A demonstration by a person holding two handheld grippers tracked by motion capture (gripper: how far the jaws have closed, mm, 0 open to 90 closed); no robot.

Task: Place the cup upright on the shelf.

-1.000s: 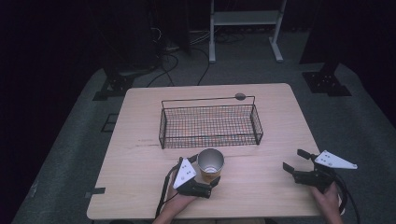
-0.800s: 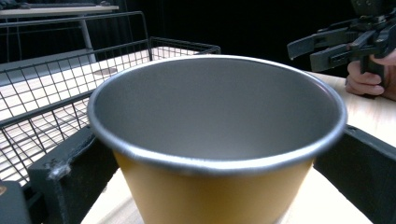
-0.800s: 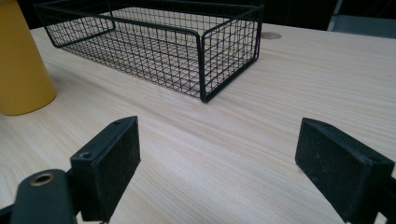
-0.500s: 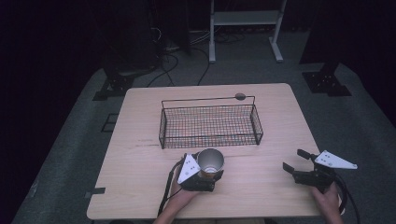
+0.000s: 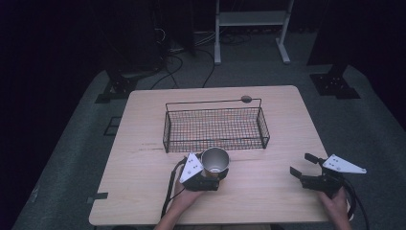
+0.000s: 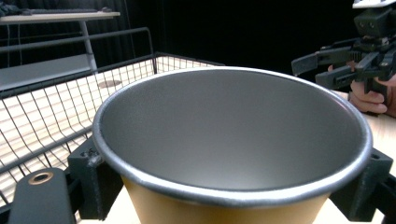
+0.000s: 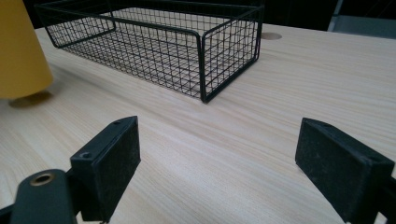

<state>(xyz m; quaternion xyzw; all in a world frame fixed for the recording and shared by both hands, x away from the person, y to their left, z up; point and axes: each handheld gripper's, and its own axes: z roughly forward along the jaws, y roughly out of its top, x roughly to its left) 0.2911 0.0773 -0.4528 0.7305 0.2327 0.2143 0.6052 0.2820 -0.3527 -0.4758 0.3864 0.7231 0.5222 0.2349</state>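
Nearest me, my left gripper point(image 5: 210, 175) sits near the front edge of the pale wooden table point(image 5: 143, 143), its two black jaws closed against the sides of a yellow cup with a grey metal-looking inside and rim point(image 5: 215, 160). In the left gripper view the cup's point(image 6: 233, 140) open mouth faces up and forward, with a jaw pressed on each flank. A shadow lies under the cup's point(image 7: 21, 51) base in the right gripper view, so it seems lifted a little off the wood, though I cannot tell for certain. My right gripper point(image 5: 306, 168) rests well apart to the right, just above the table's front right area, jaws spread wide with nothing between them. Just beyond the cup stands the black wire mesh basket point(image 5: 215, 127), rectangular and empty, across the middle of the table. Farther off is a dark floor with cables point(image 5: 182, 62) and a white metal stand point(image 5: 251, 24).
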